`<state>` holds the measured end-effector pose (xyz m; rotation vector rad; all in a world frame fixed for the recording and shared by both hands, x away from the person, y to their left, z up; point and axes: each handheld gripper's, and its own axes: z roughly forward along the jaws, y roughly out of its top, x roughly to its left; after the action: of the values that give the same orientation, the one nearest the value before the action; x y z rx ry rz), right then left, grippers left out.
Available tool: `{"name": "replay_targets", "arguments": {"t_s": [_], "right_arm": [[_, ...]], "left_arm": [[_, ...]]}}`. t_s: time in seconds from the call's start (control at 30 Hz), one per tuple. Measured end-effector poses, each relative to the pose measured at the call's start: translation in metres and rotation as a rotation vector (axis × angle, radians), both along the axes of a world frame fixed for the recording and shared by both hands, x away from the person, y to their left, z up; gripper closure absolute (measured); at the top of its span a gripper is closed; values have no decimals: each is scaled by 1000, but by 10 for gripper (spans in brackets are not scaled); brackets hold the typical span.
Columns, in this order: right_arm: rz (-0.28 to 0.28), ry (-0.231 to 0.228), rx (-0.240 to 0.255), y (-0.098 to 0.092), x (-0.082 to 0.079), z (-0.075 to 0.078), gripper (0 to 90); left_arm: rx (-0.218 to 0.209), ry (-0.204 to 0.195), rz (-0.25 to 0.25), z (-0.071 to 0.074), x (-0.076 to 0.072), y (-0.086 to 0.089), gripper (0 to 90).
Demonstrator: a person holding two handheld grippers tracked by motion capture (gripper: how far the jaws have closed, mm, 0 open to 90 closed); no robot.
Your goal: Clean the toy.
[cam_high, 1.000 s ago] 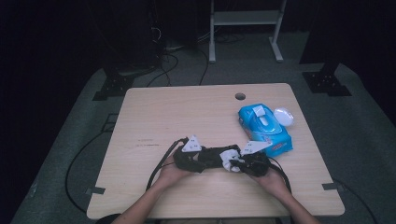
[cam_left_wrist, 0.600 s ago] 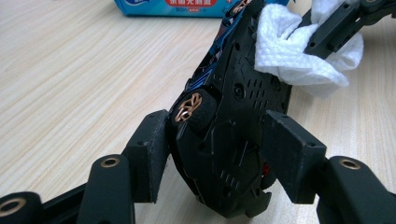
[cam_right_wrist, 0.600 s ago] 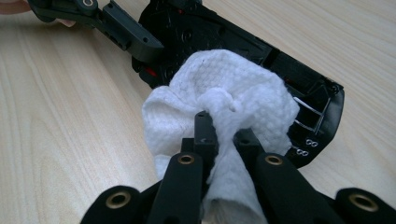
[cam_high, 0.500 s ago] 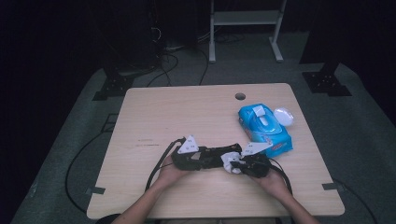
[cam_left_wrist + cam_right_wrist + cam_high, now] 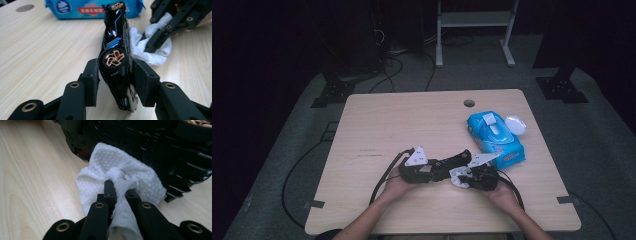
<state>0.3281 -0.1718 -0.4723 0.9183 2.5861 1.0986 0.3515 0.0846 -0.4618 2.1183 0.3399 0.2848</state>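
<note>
On a pale wood table (image 5: pixel 377 125) in a dark room, the left gripper (image 5: pixel 115 82), jaws just closing, clamps a toy car (image 5: pixel 115 50); the right gripper (image 5: pixel 120 195) pinches a wipe (image 5: pixel 117 177) against it.

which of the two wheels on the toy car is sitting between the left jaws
The near wheel, the copper-spoked one low in the left gripper view, on the black toy car, sits between the left jaws. The far wheel lies at the car's other end, by the blue wipes pack.
</note>
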Motion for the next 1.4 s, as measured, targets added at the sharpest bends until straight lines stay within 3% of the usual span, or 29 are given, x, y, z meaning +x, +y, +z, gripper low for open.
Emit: {"name": "replay_targets", "arguments": {"t_s": [0.07,0.27,0.43,0.53,0.63,0.77,0.87,1.0,1.13,1.17,1.27,1.4], "right_arm": [[0,2,1,1,0,0,835],[11,-5,28,-2,-3,6,835],[20,-45,103,-6,-10,26,835],[19,-57,131,-5,-11,34,835],[25,-80,175,2,-9,45,834],[30,-79,214,27,4,49,834],[43,-72,226,38,8,48,834],[52,-64,204,52,14,45,834],[7,-69,201,40,18,45,834],[-27,-77,179,29,21,45,834],[-74,-69,196,17,24,45,834],[-61,-65,215,23,22,43,835]], "left_arm": [[20,-11,-15,-1,-2,-4,575],[36,15,-24,-4,-2,-12,577],[39,17,0,-3,0,-10,659],[32,32,4,-3,2,-7,662],[26,32,10,-4,2,-6,663],[25,28,8,-4,1,-7,662],[25,27,7,-4,1,-6,663],[23,35,8,-4,2,-3,664],[23,33,8,-3,2,-3,664],[23,32,8,-3,2,-2,664],[28,30,6,-3,2,-2,664],[25,34,6,-3,3,-3,663]]}}
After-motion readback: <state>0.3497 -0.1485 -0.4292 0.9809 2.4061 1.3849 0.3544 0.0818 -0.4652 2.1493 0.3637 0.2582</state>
